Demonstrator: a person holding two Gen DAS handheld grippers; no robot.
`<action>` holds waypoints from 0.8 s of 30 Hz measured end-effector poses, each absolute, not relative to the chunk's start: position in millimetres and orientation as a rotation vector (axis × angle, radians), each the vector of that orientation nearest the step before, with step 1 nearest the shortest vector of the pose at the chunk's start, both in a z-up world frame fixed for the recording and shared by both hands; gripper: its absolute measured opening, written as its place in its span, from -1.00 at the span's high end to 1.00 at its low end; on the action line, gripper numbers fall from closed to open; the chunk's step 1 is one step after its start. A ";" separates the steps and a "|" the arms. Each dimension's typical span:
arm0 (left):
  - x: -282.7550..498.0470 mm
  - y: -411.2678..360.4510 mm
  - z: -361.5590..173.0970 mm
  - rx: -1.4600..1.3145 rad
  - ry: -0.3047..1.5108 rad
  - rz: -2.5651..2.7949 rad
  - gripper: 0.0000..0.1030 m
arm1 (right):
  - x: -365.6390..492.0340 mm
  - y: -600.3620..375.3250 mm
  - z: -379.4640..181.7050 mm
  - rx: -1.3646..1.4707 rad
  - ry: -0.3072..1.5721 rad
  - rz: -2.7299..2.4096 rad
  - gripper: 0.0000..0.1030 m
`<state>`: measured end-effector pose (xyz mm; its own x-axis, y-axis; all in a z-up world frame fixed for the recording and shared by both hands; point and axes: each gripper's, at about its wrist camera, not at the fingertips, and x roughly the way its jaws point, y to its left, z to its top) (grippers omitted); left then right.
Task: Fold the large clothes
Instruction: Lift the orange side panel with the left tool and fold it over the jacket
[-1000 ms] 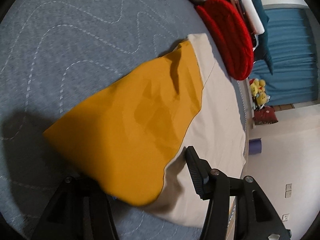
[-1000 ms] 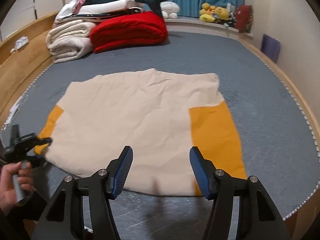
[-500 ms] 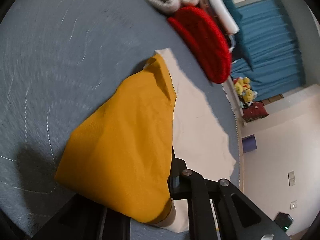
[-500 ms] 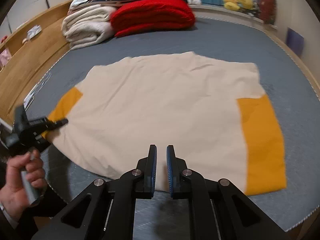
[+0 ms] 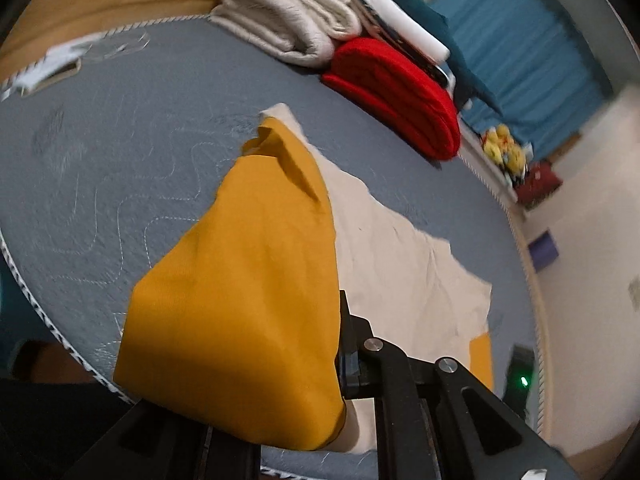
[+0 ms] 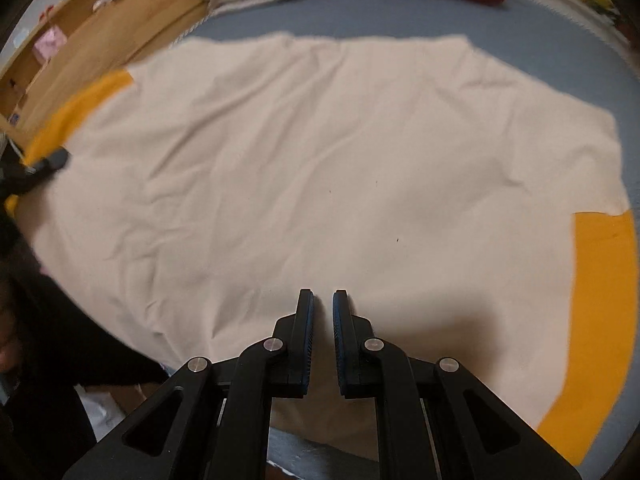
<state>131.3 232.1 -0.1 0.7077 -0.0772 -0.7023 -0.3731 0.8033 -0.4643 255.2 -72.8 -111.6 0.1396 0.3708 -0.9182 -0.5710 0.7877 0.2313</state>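
Note:
A large cream shirt (image 6: 320,168) with mustard-yellow sleeves lies spread on the grey quilted bed (image 6: 540,52). My left gripper (image 5: 336,360) is shut on the left yellow sleeve (image 5: 248,280) and holds it lifted off the bed; the sleeve hides the left finger. It shows small at the left edge of the right wrist view (image 6: 44,164). My right gripper (image 6: 322,312) is nearly shut, with a narrow gap between its fingers, over the shirt's near hem; whether it pinches cloth I cannot tell. The other yellow sleeve (image 6: 600,320) lies flat at right.
Folded cream blankets (image 5: 292,20) and a red blanket (image 5: 396,88) are stacked at the head of the bed. A wooden bed frame (image 6: 100,36) runs along the left. Plush toys (image 5: 504,148) and blue curtains (image 5: 520,40) stand beyond the bed's far side.
My right gripper closed from wide open and moved down close over the shirt's hem. My left gripper shut on the yellow sleeve and lifted it up from the bed.

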 end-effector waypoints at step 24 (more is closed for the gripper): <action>209.2 -29.8 34.0 -0.198 0.817 -0.167 0.80 | 195.5 -296.1 66.9 0.071 0.516 0.329 0.02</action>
